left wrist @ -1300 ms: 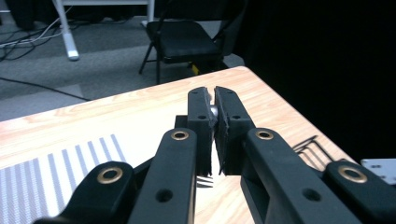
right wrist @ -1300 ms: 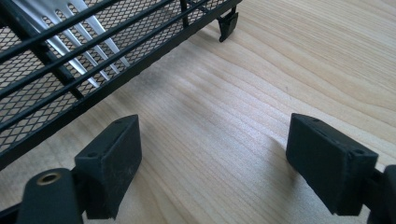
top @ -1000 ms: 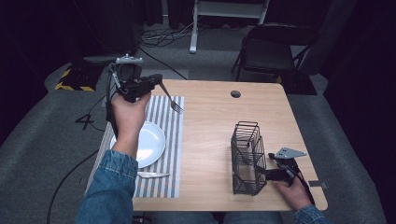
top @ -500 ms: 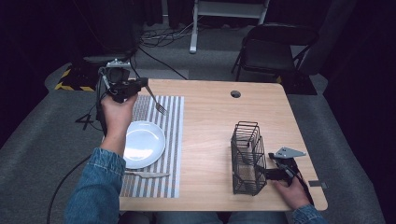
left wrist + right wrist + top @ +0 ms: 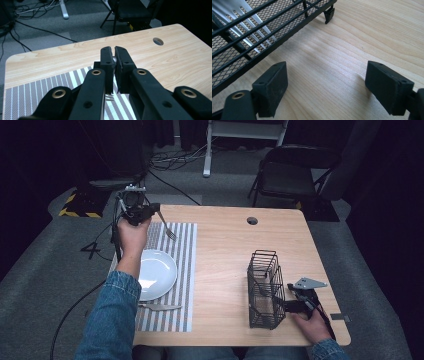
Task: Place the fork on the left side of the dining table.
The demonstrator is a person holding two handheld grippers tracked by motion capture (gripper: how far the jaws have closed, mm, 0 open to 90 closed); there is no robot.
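Two grippers: the left gripper (image 5: 150, 211), clenched on a fork (image 5: 166, 226), has carried it down toward the mat (image 5: 185, 270) at the table's (image 5: 230, 245) far-left corner, evidently for placing beside the plate (image 5: 157, 272), while the right gripper (image 5: 282, 306) rests open at the basket (image 5: 265, 290).

Silver fork (image 5: 167, 226), tilted tines-down, above striped placemat (image 5: 187, 270), near white plate (image 5: 157, 274)

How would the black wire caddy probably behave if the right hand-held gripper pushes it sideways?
The wire caddy stands tall on a narrow base, so it may tip rather than slide. Its open mesh suggests it is light. The smooth wooden table probably gives little grip.
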